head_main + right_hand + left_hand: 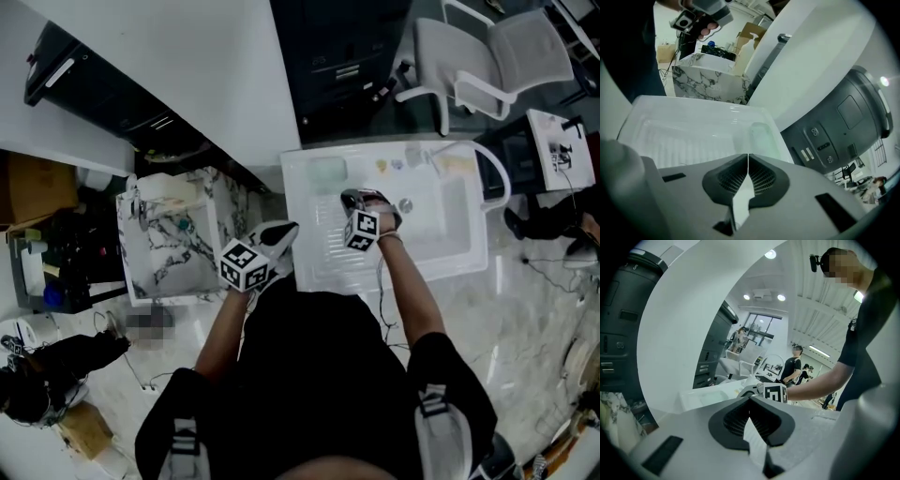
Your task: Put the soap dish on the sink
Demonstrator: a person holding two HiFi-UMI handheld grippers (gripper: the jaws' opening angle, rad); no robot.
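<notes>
With the soap dish [328, 174] already resting on the sink [476, 217] rim at 11 o'clock, and my right hand-held gripper [748, 157] and left hand-held gripper [750, 399] both pinched together on nothing, I judge it best to lift clear toward 6 o'clock without brushing it.

Open drainboard [323, 246] on sink [292, 192], soap dish [328, 174] in corner

2 grippers are counted: left gripper [284, 232], right gripper [352, 197] | 1 sink [441, 230] | 1 soap dish [327, 173] | 2 chairs [448, 58] [530, 45] | 1 marble cabinet [173, 258]
</notes>
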